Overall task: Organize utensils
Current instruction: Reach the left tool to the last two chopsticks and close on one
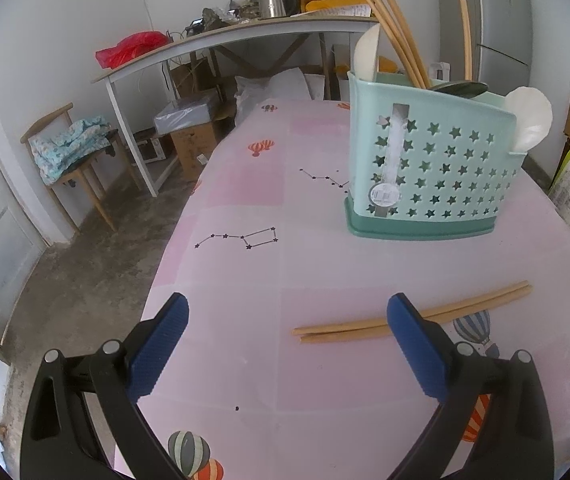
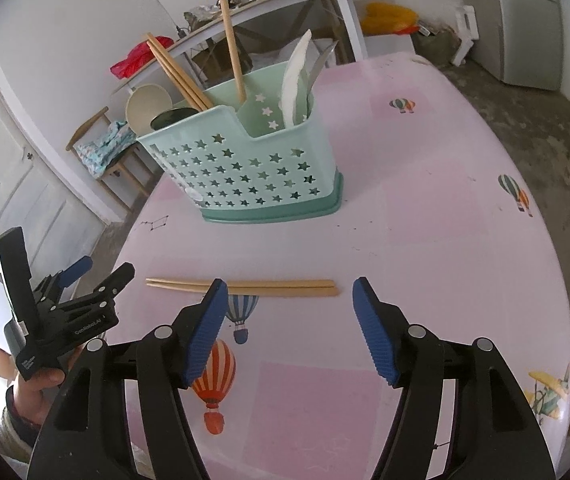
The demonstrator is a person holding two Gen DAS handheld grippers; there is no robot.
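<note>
A pair of chopsticks is seen lying flat on the pink tabletop, just ahead of the right gripper, whose jaws are spread wide with nothing held; the left gripper is likewise left released, the chopsticks passing behind its right fingertip; the mint utensil holder is set farther back, already stocked.

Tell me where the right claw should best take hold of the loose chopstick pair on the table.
Probably near mid-length, coming from above. The chopstick pair lies flat on the table, side by side and touching, crosswise just ahead of the open right claw. The pads should close across both thin sticks together. The mid-span is bare; the utensil caddy stands well behind it.
</note>
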